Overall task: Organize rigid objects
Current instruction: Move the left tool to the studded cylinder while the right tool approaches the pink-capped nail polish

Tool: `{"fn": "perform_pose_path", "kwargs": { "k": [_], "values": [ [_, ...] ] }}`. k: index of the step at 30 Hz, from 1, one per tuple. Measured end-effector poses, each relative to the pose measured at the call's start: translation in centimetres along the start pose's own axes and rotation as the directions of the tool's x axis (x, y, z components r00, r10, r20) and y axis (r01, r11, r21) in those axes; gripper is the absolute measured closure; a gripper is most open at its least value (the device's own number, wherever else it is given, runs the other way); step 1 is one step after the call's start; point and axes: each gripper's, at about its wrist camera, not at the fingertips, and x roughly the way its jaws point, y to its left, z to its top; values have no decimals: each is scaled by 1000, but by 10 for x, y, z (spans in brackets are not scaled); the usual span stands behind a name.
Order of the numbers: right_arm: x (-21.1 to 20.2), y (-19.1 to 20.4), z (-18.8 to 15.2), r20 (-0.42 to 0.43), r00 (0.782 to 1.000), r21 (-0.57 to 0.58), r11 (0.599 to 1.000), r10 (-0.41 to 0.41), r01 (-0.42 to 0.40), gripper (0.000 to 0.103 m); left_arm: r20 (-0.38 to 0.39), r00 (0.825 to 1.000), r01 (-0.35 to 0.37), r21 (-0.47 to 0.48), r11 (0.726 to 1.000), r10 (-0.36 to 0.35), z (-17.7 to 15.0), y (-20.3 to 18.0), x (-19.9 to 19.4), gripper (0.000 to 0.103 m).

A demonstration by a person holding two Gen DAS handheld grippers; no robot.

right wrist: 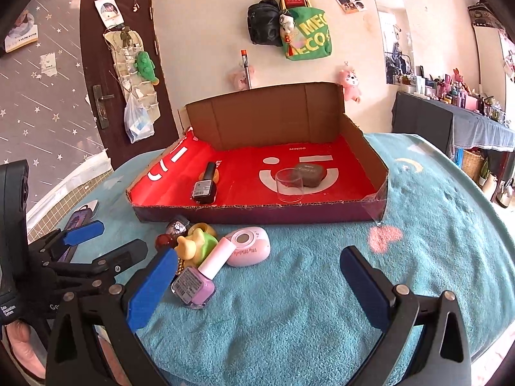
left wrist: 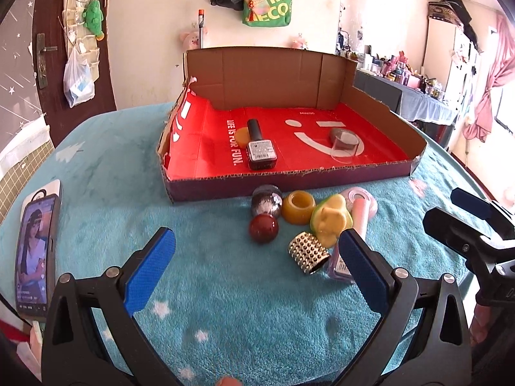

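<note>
A teal blanket (right wrist: 322, 305) covered the worktop. On it sat a shallow cardboard box (right wrist: 257, 214) with a red floor, holding a dark nail polish bottle (right wrist: 205, 188), a clear cup (right wrist: 289, 186) and a grey case (right wrist: 309, 175). Just before the box lay a cluster: pink case (right wrist: 249, 247), lilac polish bottle (right wrist: 201, 281), yellow ring (left wrist: 297, 207), red ball (left wrist: 263, 227), studded cylinder (left wrist: 308, 252). The left gripper (left wrist: 257, 254) and right gripper (right wrist: 259, 276) hovered with fingers wide, holding nothing.
</note>
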Motion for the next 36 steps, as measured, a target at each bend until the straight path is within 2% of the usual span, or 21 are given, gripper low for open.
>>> {"fn": "perform_pose_path", "kwargs": {
  "k": [21, 36],
  "values": [
    [25, 0, -28, -114, 993, 14, 1000, 15, -14, 0, -91, 995, 24, -32, 999, -27, -24, 8, 18, 0],
    [29, -11, -28, -131, 991, 47, 999, 2, 4, 0, -97, 993, 56, -54, 997, -61, -7, -1, 43, 0]
  ]
}}
